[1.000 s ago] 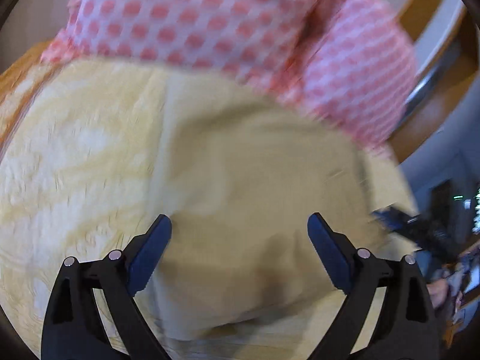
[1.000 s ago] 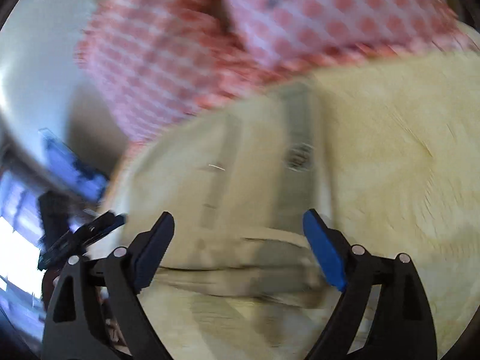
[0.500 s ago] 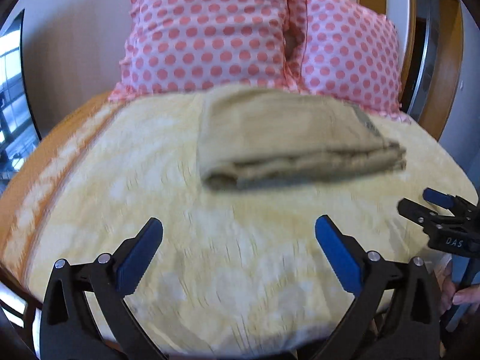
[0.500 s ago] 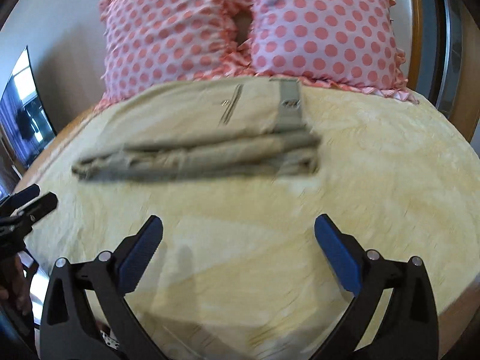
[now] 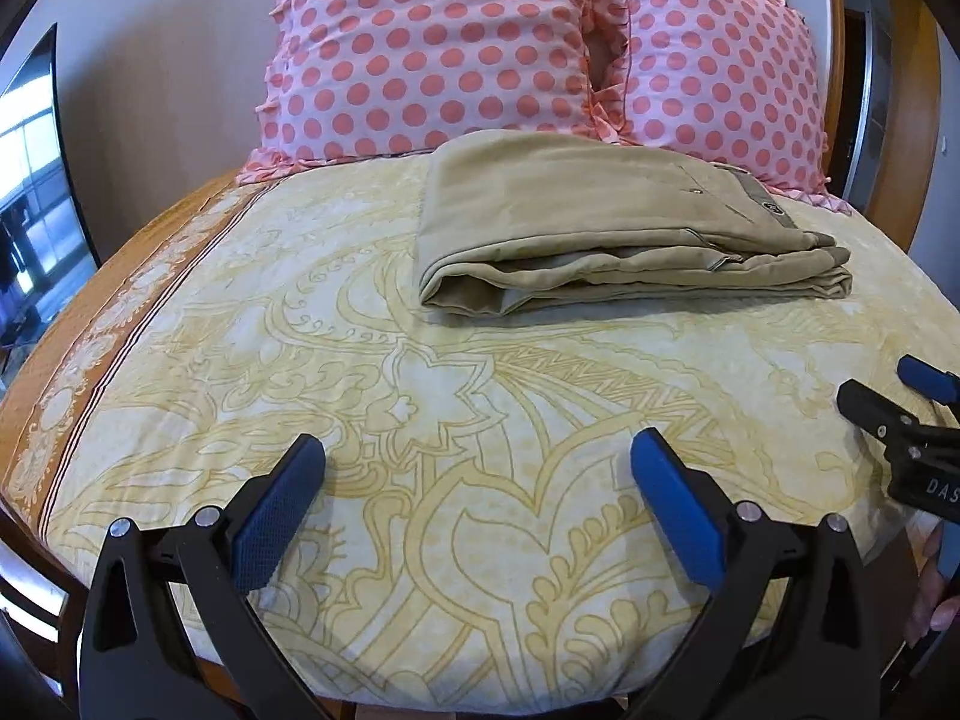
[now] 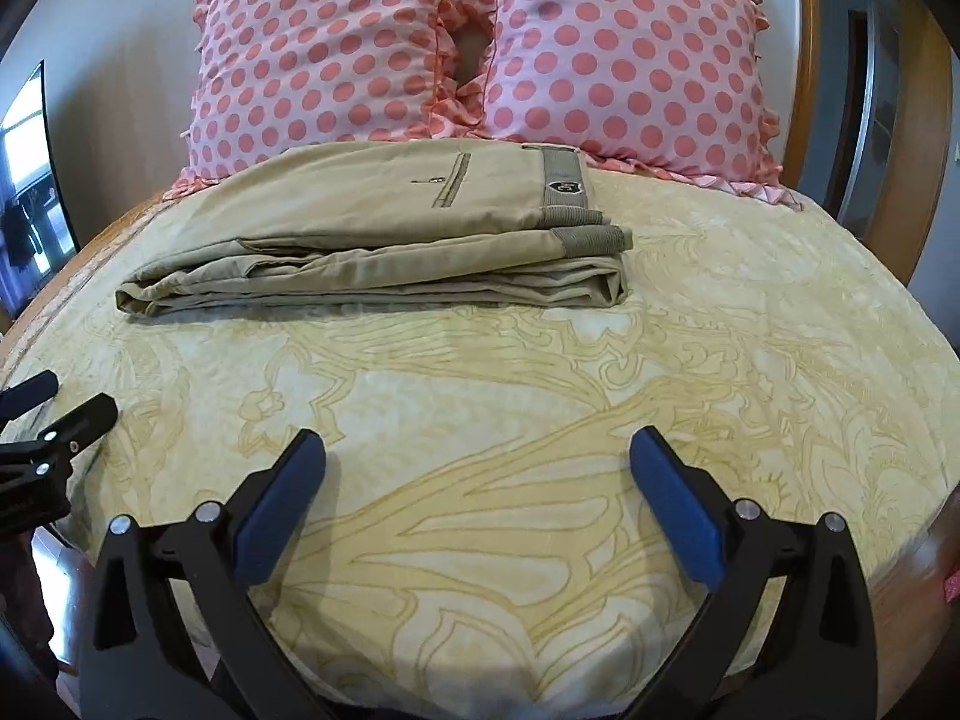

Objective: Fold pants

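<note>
Both grippers pulled back from the folded pants

The left gripper (image 5: 477,468) and right gripper (image 6: 477,468), a second ago spread right over the khaki pants (image 5: 624,228) near the pillows (image 6: 480,48), now hover well short of them, above bare bedspread (image 6: 540,408).

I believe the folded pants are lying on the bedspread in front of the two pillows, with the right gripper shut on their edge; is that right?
Not quite: the right gripper is open and apart from the pants, as the right wrist view shows. The folded pants do lie on the bedspread in front of the two pillows.

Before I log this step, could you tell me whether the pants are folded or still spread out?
Folded: the pants lie as a compact stack of layers on the bedspread.
</note>
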### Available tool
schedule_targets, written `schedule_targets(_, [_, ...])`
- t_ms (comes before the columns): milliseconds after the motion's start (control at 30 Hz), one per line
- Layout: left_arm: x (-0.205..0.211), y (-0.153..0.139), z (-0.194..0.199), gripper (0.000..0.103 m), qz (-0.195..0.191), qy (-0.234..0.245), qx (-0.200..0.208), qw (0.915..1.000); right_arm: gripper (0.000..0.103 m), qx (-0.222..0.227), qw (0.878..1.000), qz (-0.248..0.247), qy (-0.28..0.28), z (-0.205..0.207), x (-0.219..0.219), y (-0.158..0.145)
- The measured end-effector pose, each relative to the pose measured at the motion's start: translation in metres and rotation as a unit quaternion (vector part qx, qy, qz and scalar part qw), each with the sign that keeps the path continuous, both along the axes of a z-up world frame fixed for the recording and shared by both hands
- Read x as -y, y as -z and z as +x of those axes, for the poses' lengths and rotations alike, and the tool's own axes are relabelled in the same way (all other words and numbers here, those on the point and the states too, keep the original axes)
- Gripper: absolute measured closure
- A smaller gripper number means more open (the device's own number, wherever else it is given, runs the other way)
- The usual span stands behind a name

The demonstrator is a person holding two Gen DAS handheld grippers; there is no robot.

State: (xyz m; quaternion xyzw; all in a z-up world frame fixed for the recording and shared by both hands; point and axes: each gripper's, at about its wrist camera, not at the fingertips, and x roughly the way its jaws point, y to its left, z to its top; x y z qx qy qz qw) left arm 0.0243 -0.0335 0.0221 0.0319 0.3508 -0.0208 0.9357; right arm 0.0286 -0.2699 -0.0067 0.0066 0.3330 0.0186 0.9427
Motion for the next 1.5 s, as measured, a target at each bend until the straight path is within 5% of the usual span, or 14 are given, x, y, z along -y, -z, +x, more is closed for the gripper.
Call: schedule_targets(1500, [-0.0001,0.0017,-0.0027,0.001,0.000,0.002,0.014,0.9999,0.002,0.009,1.000,0.001,-0.003,-0.0013,0.0022,0.0003])
